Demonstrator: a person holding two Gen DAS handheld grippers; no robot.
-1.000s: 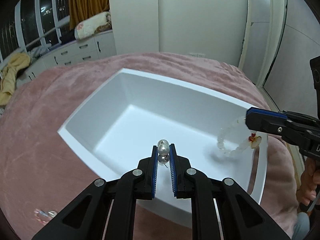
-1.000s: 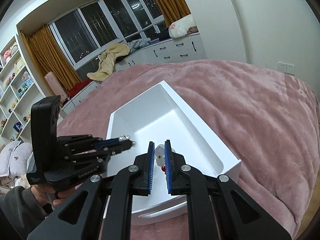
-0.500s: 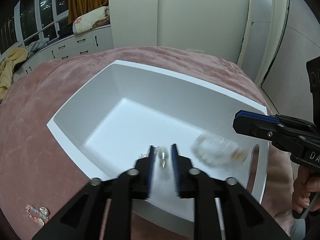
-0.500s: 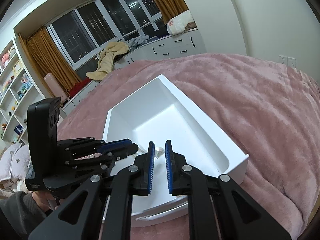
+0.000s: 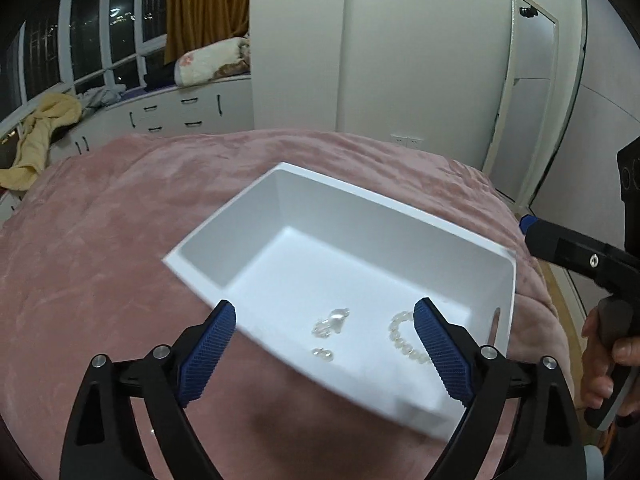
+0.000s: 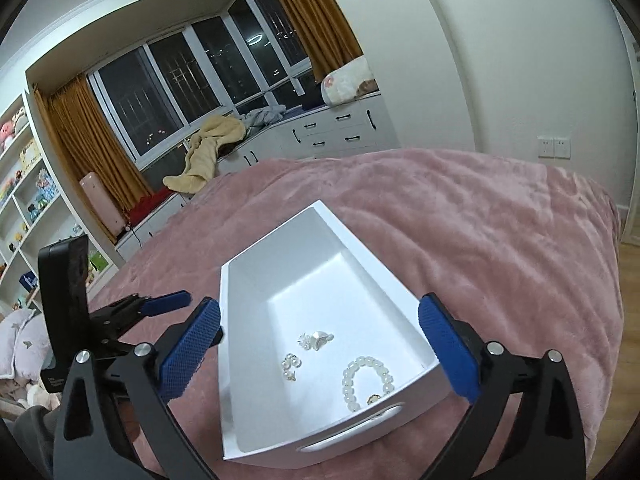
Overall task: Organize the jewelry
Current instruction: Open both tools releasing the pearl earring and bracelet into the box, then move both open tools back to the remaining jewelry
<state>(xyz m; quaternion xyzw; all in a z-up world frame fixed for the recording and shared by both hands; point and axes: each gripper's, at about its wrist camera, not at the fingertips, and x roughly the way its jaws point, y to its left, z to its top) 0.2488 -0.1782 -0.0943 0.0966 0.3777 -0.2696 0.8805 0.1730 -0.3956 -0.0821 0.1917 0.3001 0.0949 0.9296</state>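
Observation:
A white rectangular tray (image 5: 224,222) (image 6: 244,360) sits on the pink blanket. Inside lie a pearl bracelet (image 6: 366,382) (image 5: 402,338), a pearl earring (image 6: 290,366) (image 5: 323,354) and a clear crystal piece (image 6: 315,339) (image 5: 331,322). My left gripper (image 5: 325,354) is open and empty above the tray's near edge; it also shows in the right wrist view (image 6: 168,304). My right gripper (image 6: 320,354) is open and empty above the tray's near end; its finger (image 5: 560,246) shows at the right of the left wrist view.
The pink blanket (image 6: 460,220) covers the bed all round the tray. White drawers (image 5: 172,114) with clothes on top stand under the window behind. Shelves (image 6: 24,184) stand at the far left. A wooden floor (image 6: 628,320) lies beyond the bed's right edge.
Both grippers opened wide and pulled back and up from the tray. The pearl earring and the bracelet dropped out of them and now lie on the tray floor.

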